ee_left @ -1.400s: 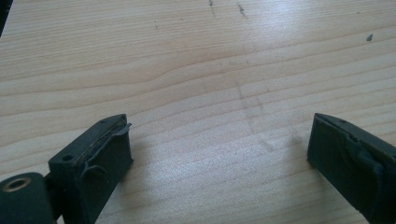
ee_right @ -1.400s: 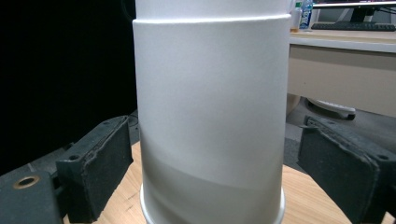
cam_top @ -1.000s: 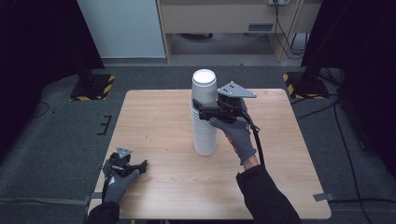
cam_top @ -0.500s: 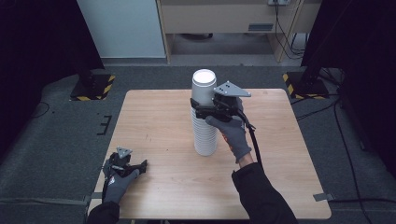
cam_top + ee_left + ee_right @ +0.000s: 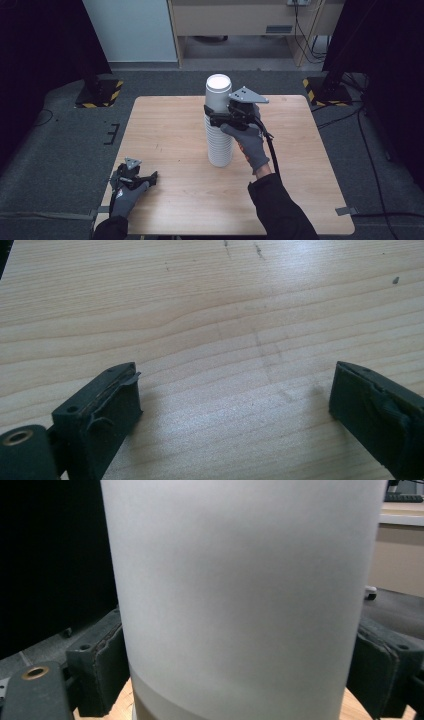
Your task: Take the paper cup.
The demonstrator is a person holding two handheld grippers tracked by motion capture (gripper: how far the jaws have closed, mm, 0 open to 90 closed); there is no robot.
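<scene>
A tall stack of white paper cups [image 5: 220,145] stands upside down near the middle of the wooden table [image 5: 165,130]. My right gripper [image 5: 214,114] reaches in from the right at the stack's upper part, its jaws around the top cup [image 5: 218,90]. In the right gripper view the top cup [image 5: 240,590] sits between the two black pads [image 5: 100,665], which press its sides. My left gripper [image 5: 150,177] rests low at the table's near left corner. In the left gripper view it [image 5: 235,395] is open over bare wood.
Past the table's far edge stand a white panel [image 5: 132,30] and a wooden desk [image 5: 240,20]. Yellow-black striped stand bases [image 5: 97,95] sit on the grey floor at both far corners. A black cable [image 5: 272,155] trails from the right gripper along the forearm.
My right gripper has moved slightly left, in onto the upper part of the stack. The left gripper has stayed in place.
</scene>
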